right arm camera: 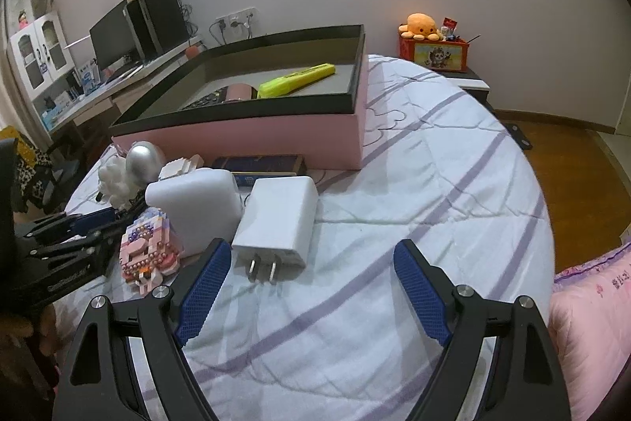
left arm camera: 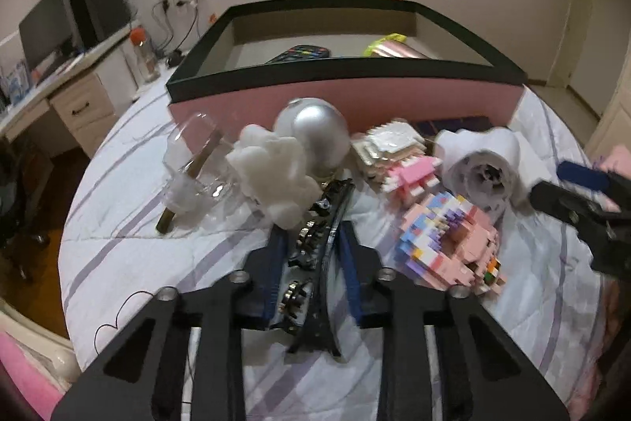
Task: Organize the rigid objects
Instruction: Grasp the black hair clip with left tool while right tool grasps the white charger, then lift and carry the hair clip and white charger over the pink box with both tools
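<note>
Black and glossy, with silvery studs along its curved band, the hair clip (left arm camera: 315,247) is long and narrow — it lies on the striped bed cover (left arm camera: 165,255) between the blue pads of the left hand-held gripper (left arm camera: 311,243), which are pressed closed on it. Its long axis runs along the fingers, the far tip pointing away toward the pink box (left arm camera: 347,97) and ending just beside a white cloud-shaped ornament (left arm camera: 272,172). The right hand-held gripper (right arm camera: 311,263) stands wide open and holds nothing — a white charger (right arm camera: 278,223) lies just ahead of its left finger.
</note>
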{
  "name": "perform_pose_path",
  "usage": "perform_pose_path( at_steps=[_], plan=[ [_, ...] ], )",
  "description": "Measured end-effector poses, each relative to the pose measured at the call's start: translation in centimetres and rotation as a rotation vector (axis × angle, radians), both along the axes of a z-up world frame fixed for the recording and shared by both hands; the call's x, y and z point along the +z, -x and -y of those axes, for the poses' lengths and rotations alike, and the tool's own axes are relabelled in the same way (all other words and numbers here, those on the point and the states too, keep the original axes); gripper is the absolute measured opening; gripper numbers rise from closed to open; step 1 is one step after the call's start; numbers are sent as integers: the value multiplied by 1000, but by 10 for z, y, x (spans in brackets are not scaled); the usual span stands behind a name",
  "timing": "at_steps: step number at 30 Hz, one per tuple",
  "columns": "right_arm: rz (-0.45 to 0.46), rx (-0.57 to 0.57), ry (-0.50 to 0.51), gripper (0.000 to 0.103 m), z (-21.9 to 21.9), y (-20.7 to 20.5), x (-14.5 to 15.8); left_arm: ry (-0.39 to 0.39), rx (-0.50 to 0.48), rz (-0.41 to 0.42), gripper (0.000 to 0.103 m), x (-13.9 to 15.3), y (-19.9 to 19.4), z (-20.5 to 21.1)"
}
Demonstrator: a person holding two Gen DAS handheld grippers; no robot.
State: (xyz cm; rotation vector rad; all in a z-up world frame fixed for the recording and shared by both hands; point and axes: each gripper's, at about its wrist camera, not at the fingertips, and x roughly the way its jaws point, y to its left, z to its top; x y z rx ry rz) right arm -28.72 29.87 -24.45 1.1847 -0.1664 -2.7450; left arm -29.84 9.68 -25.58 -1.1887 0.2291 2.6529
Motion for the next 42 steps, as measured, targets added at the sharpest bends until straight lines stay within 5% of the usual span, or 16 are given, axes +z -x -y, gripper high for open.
perform_pose_path(
  at_steps=[13, 17, 25, 31, 42],
  plan=[
    [73, 46, -136, 83, 22, 32, -9, -27, -7, 24, 19, 2, -17, 24],
    [66, 27, -134, 45, 11, 30, -6, -41, -9, 28, 20, 0, -16, 25],
    [67, 47, -170, 49, 17, 37, -6, -44, -7, 13, 19, -1, -14, 23],
    [33, 56, -116, 41, 9, 29, -2, -97, -8, 14, 19, 5, -18, 29],
    [-124, 63, -15, 41, 11, -24, 50, -144, -30, -107, 19, 54, -52, 34]
  ],
)
